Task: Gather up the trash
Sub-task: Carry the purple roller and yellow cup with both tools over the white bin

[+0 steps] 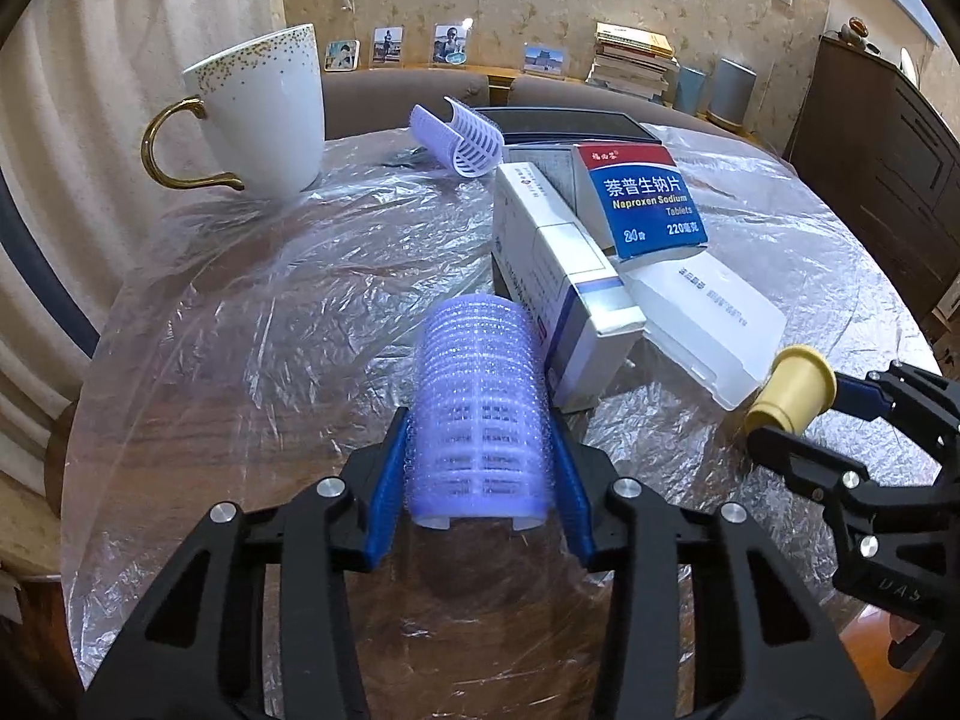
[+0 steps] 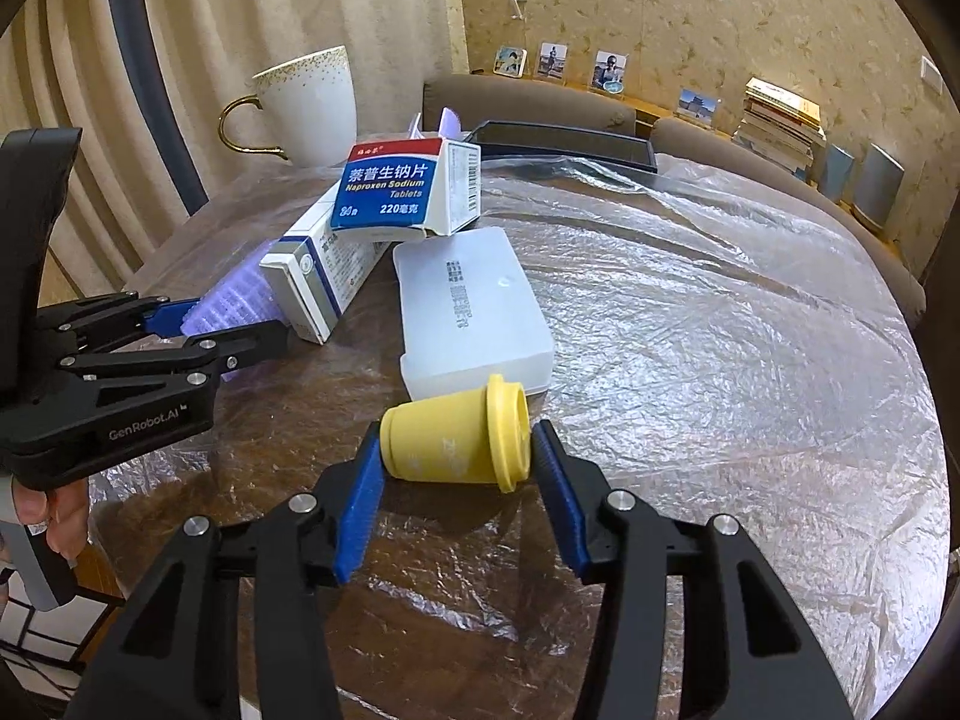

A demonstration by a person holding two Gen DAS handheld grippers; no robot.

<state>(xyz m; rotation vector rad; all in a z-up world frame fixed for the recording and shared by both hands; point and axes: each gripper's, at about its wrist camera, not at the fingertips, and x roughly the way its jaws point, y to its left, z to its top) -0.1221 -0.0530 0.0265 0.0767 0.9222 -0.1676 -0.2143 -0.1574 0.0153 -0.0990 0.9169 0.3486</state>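
Note:
My left gripper (image 1: 480, 450) is shut on a purple hair roller (image 1: 480, 402), held just above the plastic-covered table (image 1: 240, 330). It also shows in the right wrist view (image 2: 234, 300). My right gripper (image 2: 459, 450) is shut on a small yellow cup (image 2: 456, 441) lying sideways between the blue pads; the cup also shows in the left wrist view (image 1: 792, 390). Two medicine boxes, a blue Naproxen one (image 1: 645, 198) and a white one (image 1: 564, 288), lie piled ahead. A white flat plastic case (image 2: 471, 312) lies beside them. A broken white roller half (image 1: 465, 141) lies farther back.
A white mug with gold handle (image 1: 264, 114) stands at the far left of the table. A black tray (image 2: 564, 147) sits at the far edge. Sofa backs, photo frames and a book stack (image 1: 633, 60) lie beyond. A dark cabinet (image 1: 882, 138) stands right.

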